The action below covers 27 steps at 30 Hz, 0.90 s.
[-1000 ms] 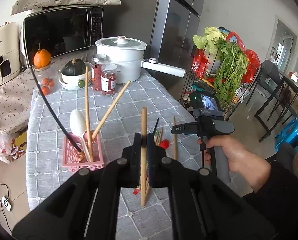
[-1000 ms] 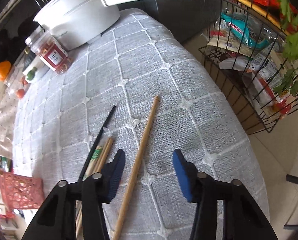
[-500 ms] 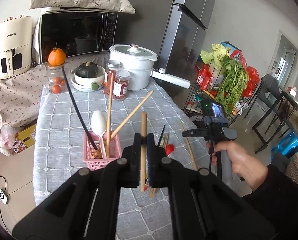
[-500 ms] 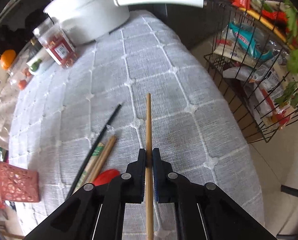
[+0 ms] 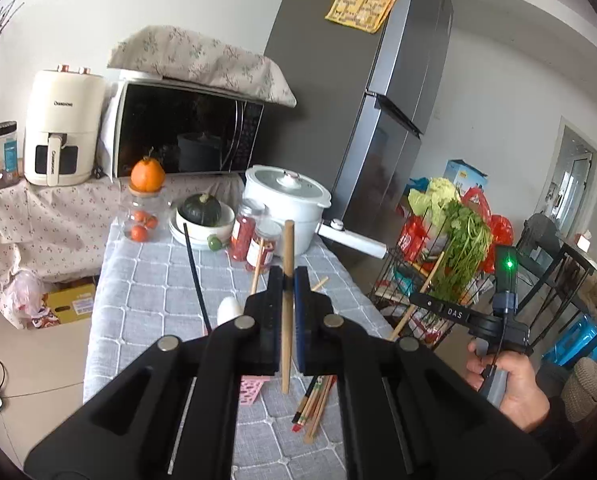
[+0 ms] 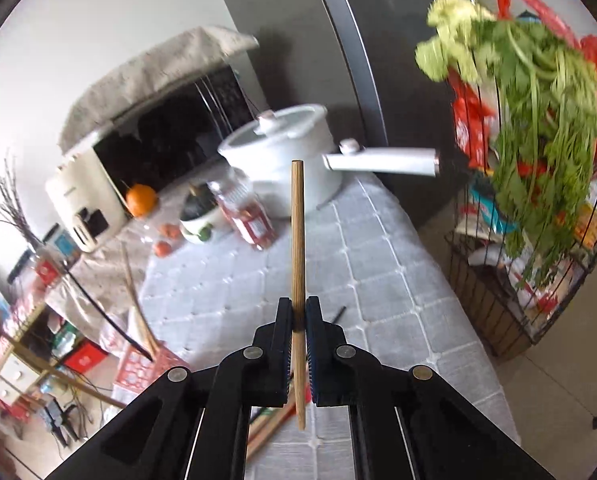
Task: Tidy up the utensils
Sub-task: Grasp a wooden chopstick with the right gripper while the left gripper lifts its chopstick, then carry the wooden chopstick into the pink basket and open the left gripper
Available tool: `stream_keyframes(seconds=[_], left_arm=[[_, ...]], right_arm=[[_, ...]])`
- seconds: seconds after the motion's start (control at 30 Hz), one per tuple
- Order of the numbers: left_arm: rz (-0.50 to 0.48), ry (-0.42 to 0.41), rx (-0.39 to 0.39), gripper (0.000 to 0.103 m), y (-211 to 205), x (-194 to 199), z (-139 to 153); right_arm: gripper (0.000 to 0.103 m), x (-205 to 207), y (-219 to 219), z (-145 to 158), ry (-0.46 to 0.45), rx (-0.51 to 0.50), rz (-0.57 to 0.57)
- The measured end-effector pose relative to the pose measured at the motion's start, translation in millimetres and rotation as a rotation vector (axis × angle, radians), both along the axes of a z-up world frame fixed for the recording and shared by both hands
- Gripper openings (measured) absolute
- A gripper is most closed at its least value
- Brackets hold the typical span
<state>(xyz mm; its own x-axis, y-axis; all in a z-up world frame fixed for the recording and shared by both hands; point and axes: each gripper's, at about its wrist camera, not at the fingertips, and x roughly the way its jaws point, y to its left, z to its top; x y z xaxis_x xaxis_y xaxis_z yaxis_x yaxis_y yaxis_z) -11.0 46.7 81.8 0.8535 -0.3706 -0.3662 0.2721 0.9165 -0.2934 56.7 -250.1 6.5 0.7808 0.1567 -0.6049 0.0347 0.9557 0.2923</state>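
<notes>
My left gripper [image 5: 288, 280] is shut on a wooden chopstick [image 5: 286, 320] that stands upright between its pads, above the grey checked tablecloth [image 5: 146, 280]. The pink basket [image 5: 252, 390] is mostly hidden behind the fingers; a black chopstick [image 5: 196, 276] and a white spoon [image 5: 229, 308] rise from it. Loose chopsticks [image 5: 314, 404] lie on the cloth just beyond. My right gripper [image 6: 297, 312] is shut on another wooden chopstick [image 6: 297, 240], held clear above the table. In the left wrist view a hand holds that right gripper [image 5: 420, 302] at the table's right edge.
A white pot [image 5: 286, 196] with a long handle, two red-filled jars [image 5: 254, 240] and a bowl with a squash [image 5: 202, 216] stand at the table's far end. A wire rack with greens [image 5: 454, 256] stands beside the right edge, next to the fridge [image 5: 378, 120].
The right gripper shut on the wooden chopstick that lay on the cloth and lifted it off the table. The left gripper rose with its chopstick, away from the pink basket.
</notes>
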Motion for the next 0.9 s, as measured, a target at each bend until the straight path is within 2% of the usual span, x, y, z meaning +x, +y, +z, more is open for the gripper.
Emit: stream_keyframes(seconds=[0.23,0.57,0.67,0.9], left_arm=[[0.087,-0.129,0.037,0.006,10,-2,10],[0.142,-0.224,0.111,0.006,6,21,1],[0.139,-0.191,0.137,0.006,1,34,-7],[0.125,-0.036,0.195,0.006,-6,68,-41]], right_arm=[[0.006,-15,23,28,-0.118,-0.011,0.043],[0.006,-22,53,31,-0.140,-0.030,0.107],[0.006,-25,58,31,-0.148,-0.031,0.122],[0.006,-28,66,33,-0.166,-0.032,0.151]])
